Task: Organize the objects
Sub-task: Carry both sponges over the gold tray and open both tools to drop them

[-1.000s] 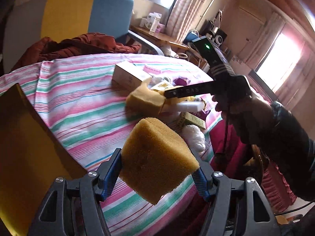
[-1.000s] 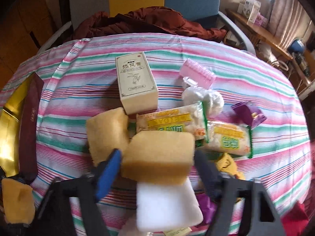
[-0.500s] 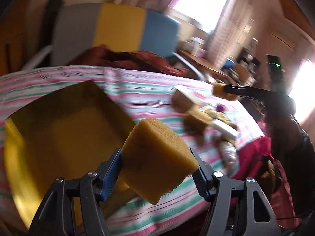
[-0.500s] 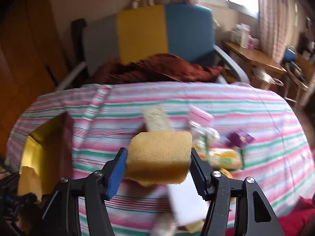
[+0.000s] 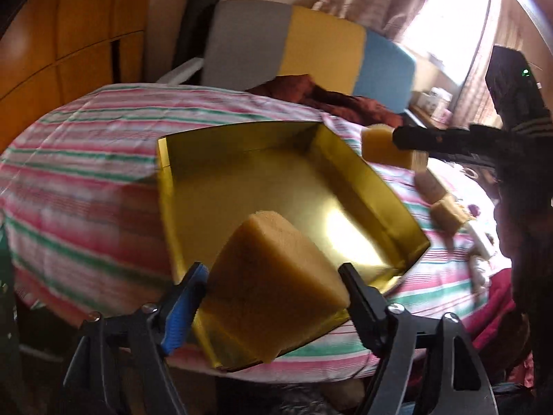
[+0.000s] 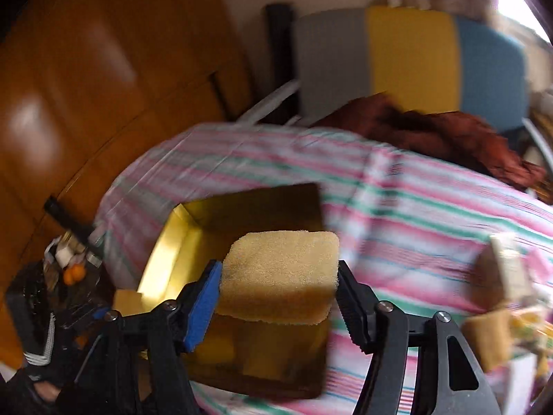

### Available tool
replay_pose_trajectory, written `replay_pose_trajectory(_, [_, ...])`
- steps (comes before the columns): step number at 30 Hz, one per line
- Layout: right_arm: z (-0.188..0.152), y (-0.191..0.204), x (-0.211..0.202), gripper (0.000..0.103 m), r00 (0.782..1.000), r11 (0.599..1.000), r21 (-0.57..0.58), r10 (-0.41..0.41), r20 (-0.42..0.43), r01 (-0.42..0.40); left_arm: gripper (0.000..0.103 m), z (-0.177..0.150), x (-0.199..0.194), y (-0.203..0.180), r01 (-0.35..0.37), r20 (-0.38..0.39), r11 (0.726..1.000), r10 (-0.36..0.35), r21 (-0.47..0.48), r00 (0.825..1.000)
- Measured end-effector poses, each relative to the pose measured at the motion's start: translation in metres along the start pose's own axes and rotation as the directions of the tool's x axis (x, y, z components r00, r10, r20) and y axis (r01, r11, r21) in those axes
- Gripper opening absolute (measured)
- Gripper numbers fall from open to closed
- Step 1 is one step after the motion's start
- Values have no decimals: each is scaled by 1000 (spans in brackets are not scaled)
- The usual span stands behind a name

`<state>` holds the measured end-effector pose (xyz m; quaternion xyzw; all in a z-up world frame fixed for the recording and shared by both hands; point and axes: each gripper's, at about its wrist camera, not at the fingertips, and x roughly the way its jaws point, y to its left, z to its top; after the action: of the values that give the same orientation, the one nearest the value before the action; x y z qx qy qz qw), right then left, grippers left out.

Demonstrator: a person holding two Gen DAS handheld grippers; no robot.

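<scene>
the left gripper (image 5: 273,287) hangs over the near edge of a shiny gold cardboard box (image 5: 242,180), which lies open on a table covered with a pink, green and white striped cloth (image 5: 86,159). a yellow-brown foam sponge block (image 5: 269,276) sits between its jaws, which are opening; the right black finger looks just clear of the block, while the left blue pad seems close against it, though the blur makes contact hard to judge.

the right gripper (image 6: 278,287) hovers over the same box from its right side, with a second yellow foam sponge (image 6: 280,269) between its jaws. those jaws are opening too, and a narrow gap shows at the right finger.

to the far right on the cloth lie more sponge blocks (image 5: 446,211) among blurred packets. a grey, yellow and blue chair (image 5: 311,55) stands beyond the table.
</scene>
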<state>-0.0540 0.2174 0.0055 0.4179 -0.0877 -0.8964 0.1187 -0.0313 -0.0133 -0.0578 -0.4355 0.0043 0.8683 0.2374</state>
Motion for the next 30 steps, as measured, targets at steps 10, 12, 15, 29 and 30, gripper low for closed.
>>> replay_pose_trajectory(10, [-18,31,32,103,999,999,-36,-4,-49,2,89,1,-16,31,-54,62,992,61,-111,996])
replay_pose_trajectory(12, [-23,29,29,103,999,999,-25,-31,-39,30,89,4,-20,32,-59,79,990,69,-127,994])
replay_pose_trajectory(15, [-30,24,24,103,997,997,-12,-78,-19,78,88,11,-23,29,-77,88,986,91,-145,992])
replay_pose_trajectory(29, [-53,45,11,103,969,962,-140,-222,107,235,88,21,-27,-4,-195,103,976,205,-99,973])
replay_pose_trajectory(30, [-54,46,11,103,967,960,-138,-229,111,244,88,21,-26,-7,-208,102,974,217,-90,971])
